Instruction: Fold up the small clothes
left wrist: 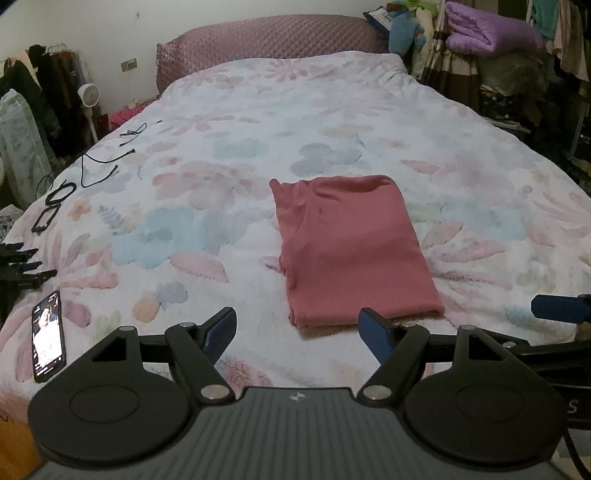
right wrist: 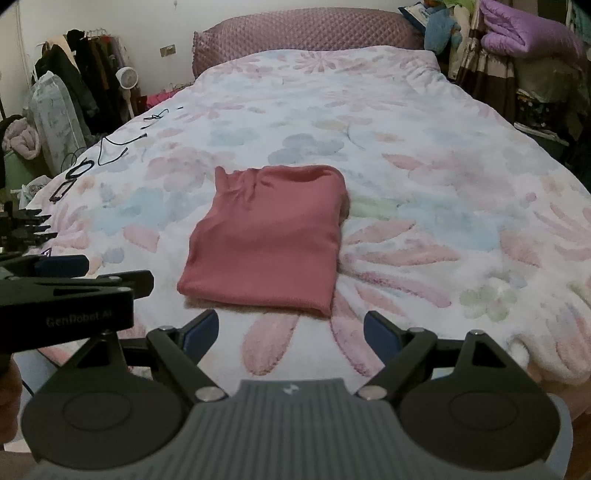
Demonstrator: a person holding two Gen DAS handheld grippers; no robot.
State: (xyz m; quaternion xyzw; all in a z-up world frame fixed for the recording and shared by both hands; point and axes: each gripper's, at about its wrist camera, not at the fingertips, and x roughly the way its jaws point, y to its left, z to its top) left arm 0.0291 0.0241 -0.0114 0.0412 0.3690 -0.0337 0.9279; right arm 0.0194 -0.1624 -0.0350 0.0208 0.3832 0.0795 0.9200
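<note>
A pink garment (left wrist: 351, 243) lies folded into a rough rectangle on the floral bedspread (left wrist: 229, 147); it also shows in the right wrist view (right wrist: 269, 240). My left gripper (left wrist: 297, 326) is open and empty, held just in front of the garment's near edge, a little to its left. My right gripper (right wrist: 291, 328) is open and empty, just short of the garment's near edge. The right gripper's blue finger (left wrist: 557, 308) shows at the right edge of the left wrist view. The left gripper's body (right wrist: 70, 295) shows at the left of the right wrist view.
A lit phone (left wrist: 50, 334) lies at the bed's near left edge. Black cables (left wrist: 99, 166) and black frames (left wrist: 55, 201) lie along the left side. A pink headboard (left wrist: 266, 40) stands at the far end. Clothes racks and piled bedding (left wrist: 491, 29) flank the bed.
</note>
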